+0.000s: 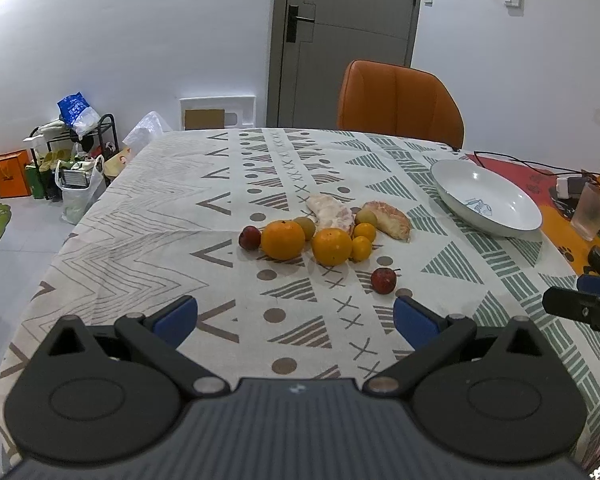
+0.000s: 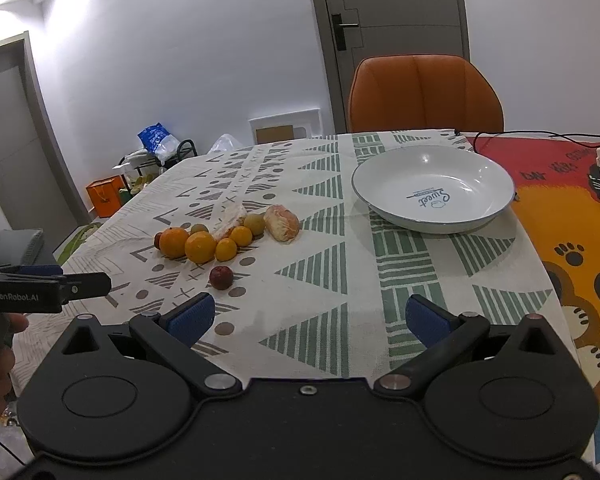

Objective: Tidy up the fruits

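Note:
A cluster of fruit lies mid-table: two large oranges (image 1: 283, 239) (image 2: 200, 247), small yellow citrus (image 1: 361, 248), greenish fruits (image 1: 305, 227), peeled pomelo pieces (image 1: 331, 216) (image 2: 282, 223) and a red fruit (image 1: 250, 237) at the left end. One small red fruit (image 1: 383, 280) (image 2: 221, 277) sits apart, nearest the grippers. A white bowl (image 1: 452, 172) (image 2: 380, 176) stands empty to the right. My left gripper (image 1: 296, 318) is open above the cloth, short of the fruit. My right gripper (image 2: 310, 316) is open too, between the lone red fruit and the bowl.
An orange chair (image 1: 400, 100) stands at the far table edge before a grey door (image 1: 348, 32). Cables, a charger and a frosted glass (image 1: 590, 210) occupy the right side on a colourful mat (image 2: 560, 216). Bags and a shoe rack (image 1: 72, 152) crowd the floor at the left.

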A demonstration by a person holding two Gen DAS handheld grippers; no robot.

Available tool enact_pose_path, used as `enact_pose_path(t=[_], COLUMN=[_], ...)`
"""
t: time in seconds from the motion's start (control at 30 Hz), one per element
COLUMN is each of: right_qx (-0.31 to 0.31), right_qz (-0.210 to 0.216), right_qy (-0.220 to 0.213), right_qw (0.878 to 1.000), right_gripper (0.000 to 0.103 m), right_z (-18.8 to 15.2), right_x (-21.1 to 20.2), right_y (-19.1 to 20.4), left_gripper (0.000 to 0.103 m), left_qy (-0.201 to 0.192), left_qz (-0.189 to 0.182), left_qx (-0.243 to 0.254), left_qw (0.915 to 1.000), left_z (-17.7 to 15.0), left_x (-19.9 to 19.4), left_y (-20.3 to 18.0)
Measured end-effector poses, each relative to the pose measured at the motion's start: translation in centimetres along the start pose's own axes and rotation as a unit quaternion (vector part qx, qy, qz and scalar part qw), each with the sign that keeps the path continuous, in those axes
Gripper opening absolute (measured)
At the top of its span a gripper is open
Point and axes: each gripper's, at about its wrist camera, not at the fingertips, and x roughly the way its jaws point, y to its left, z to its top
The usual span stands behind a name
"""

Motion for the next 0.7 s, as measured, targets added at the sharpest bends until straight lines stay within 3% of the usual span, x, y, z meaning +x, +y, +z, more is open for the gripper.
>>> enact_pose_path(t=[0.7], right_qx=[-0.003], right_qz=[-0.004], right_qy=[0.002], right_qw=[1.000], right_gripper=[0.103], right_z=[-0.16], right_x=[0.22], right_y=[0.06], left_gripper=[0.103], left_qy=[-0.001], left_qz=[-0.001], left_qx=[0.006], left_qw=[1.0000], left_z=[-0.17], left_x=[-0.07], left_y=[-0.11])
